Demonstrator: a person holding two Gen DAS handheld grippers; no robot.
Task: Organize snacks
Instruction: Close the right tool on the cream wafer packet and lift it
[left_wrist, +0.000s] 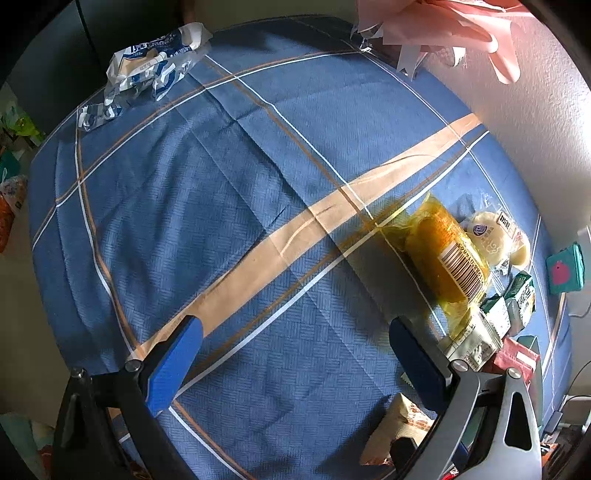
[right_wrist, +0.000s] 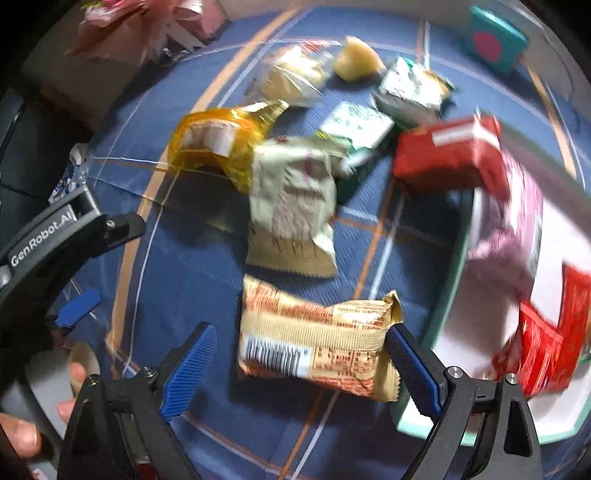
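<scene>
Snack packs lie on a blue checked cloth. In the right wrist view my right gripper is open, its blue pads on either side of a gold-and-orange wrapped bar lying on the cloth; the right pad touches the bar's end. Beyond it lie a beige pack, an amber jelly pack, green packs and a red pack. A white tray with a teal rim at right holds red and pink packs. My left gripper is open and empty above bare cloth, the amber pack to its right.
A crumpled blue-and-white wrapper lies at the cloth's far left corner. A pink bag hangs at the far edge by the white wall. A teal box sits at the right edge. The left gripper's body shows at left in the right wrist view.
</scene>
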